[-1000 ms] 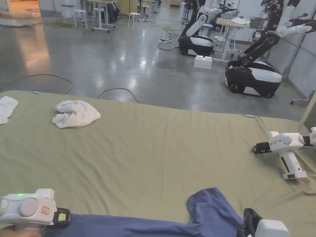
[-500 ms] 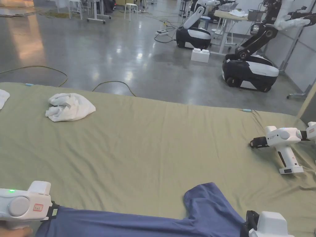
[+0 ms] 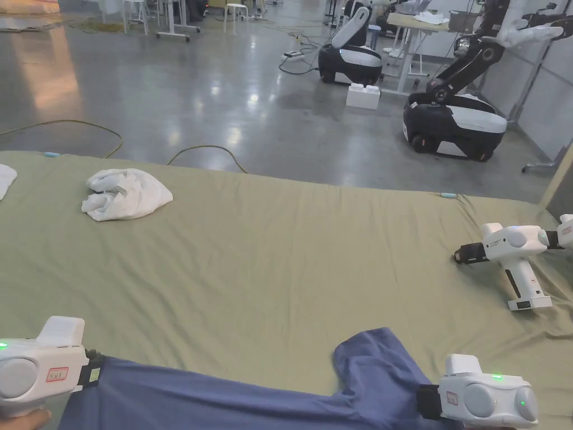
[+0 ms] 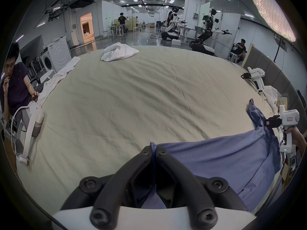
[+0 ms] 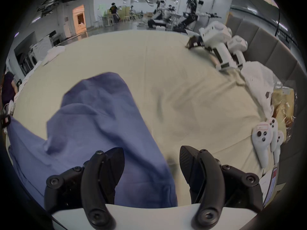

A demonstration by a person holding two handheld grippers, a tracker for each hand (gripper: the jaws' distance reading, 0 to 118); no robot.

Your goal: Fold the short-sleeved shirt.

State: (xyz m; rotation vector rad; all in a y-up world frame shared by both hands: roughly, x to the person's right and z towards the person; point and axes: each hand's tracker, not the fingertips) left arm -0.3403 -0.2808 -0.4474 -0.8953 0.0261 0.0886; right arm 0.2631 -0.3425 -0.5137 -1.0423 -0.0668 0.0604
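Note:
A blue short-sleeved shirt lies stretched along the near edge of the olive sheet, one sleeve pointing away from me. At the shirt's left end, my left gripper is shut on the hem; in the left gripper view the cloth is pinched between its closed jaws. Over the shirt's right end by the sleeve, my right gripper is open. In the right gripper view its jaws stand apart, with blue cloth beneath and against the left one.
A crumpled white cloth lies at the far left, another white piece at the left edge. A spare gripper rests at the right edge. Controllers lie near right. A person sits left. Wheeled robots stand beyond.
The right gripper has risen into view and turned side-on at the shirt's right end. The left gripper has shifted slightly left with the hem. The camera has tilted a little.

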